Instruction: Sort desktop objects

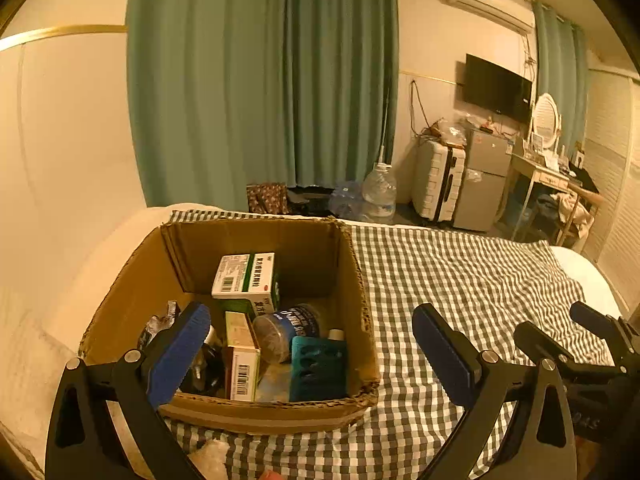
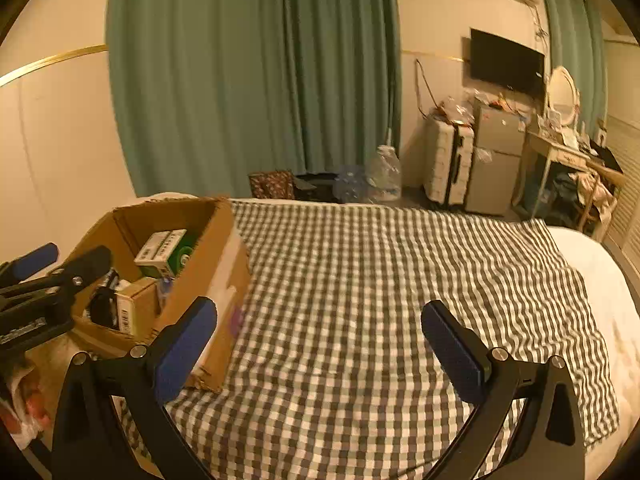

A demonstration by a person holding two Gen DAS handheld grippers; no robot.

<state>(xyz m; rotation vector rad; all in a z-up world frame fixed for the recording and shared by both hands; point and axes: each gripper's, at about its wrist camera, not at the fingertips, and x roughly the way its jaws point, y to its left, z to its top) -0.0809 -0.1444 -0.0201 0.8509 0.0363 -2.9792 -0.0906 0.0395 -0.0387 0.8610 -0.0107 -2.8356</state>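
An open cardboard box point(image 1: 360, 280) point(image 2: 216, 248) stands on the checked cloth point(image 1: 460, 280) point(image 2: 360, 280) at the left. Inside lie a white and green medicine carton point(image 1: 246, 276) point(image 2: 160, 246), a yellow carton with a barcode point(image 1: 240, 360), a clear jar with a dark label point(image 1: 288, 328) and a teal block with holes point(image 1: 318, 368). My left gripper point(image 1: 312, 344) hovers open over the box's near right part, nothing between its blue pads. My right gripper point(image 2: 320, 344) is open over bare cloth, to the right of the box, and shows in the left wrist view at the right edge point(image 1: 572, 332).
A white plastic bag point(image 2: 24, 400) with something red lies at the near left. Beyond the bed's far edge stand a water jug point(image 1: 378, 192), a white suitcase point(image 1: 438, 180), a small fridge point(image 1: 484, 180) and a cluttered desk point(image 1: 552, 176). Green curtains hang behind.
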